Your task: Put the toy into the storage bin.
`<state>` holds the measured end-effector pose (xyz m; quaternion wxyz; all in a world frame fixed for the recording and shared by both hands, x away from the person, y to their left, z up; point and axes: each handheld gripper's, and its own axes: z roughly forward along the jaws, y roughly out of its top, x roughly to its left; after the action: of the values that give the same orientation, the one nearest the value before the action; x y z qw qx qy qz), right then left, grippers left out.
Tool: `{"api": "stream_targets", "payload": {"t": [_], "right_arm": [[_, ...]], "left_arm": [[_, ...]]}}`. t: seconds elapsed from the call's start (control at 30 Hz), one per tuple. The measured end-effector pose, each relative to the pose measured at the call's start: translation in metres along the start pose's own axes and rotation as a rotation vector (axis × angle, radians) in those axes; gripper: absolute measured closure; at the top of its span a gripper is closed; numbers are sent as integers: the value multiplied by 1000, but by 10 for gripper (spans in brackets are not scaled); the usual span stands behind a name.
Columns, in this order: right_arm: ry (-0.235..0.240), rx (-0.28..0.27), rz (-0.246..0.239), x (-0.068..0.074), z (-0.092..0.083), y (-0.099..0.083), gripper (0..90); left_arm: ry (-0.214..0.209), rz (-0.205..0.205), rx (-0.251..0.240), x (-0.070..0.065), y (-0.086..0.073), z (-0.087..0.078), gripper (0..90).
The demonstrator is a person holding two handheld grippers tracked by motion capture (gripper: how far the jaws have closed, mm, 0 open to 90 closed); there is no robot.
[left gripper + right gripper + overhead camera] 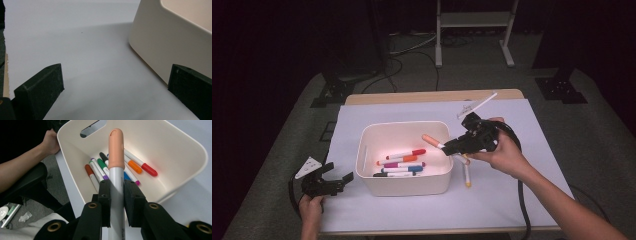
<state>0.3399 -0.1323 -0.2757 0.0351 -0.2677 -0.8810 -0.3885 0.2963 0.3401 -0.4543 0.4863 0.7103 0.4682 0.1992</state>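
Note:
My right gripper [451, 147] [116, 187] is shut on a white marker with a peach cap [430, 140] [116, 150], held above the right rim of a cream bin [404, 185] [185, 157]. The cap points over the bin's inside. Several coloured markers [402, 162] [135, 167] lie on the bin's floor. Another marker with a yellow tip [467, 175] lies on the table just right of the bin. My left gripper [339, 181] [115, 85] rests open on the white sheet at the bin's left wall [160, 45], nothing between its jaws.
A white sheet [522, 150] covers the table. A thin white stick [479, 105] lies near the far right of the sheet. A dark floor with stands and cables lies beyond the table.

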Motion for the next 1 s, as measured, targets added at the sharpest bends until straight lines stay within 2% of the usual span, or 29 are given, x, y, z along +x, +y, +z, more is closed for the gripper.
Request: {"api": "stream_targets", "payload": {"t": [0.37, 0.6, 0.63, 0.7, 1.0], "right_arm": [[61, 38, -61, 18, 26, 24, 761], [104, 76, -108, 29, 51, 39, 760], [123, 81, -111, 30, 56, 41, 760], [125, 99, -126, 32, 64, 44, 760], [182, 159, -149, 31, 103, 53, 760]], "left_arm": [[-4, 0, 2, 1, 0, 0, 0], [-4, 1, 0, 0, 0, 0, 0], [-4, 1, 0, 0, 0, 0, 0], [-6, 1, 3, 0, 0, 0, 0], [-5, -2, 1, 0, 0, 0, 0]]}}
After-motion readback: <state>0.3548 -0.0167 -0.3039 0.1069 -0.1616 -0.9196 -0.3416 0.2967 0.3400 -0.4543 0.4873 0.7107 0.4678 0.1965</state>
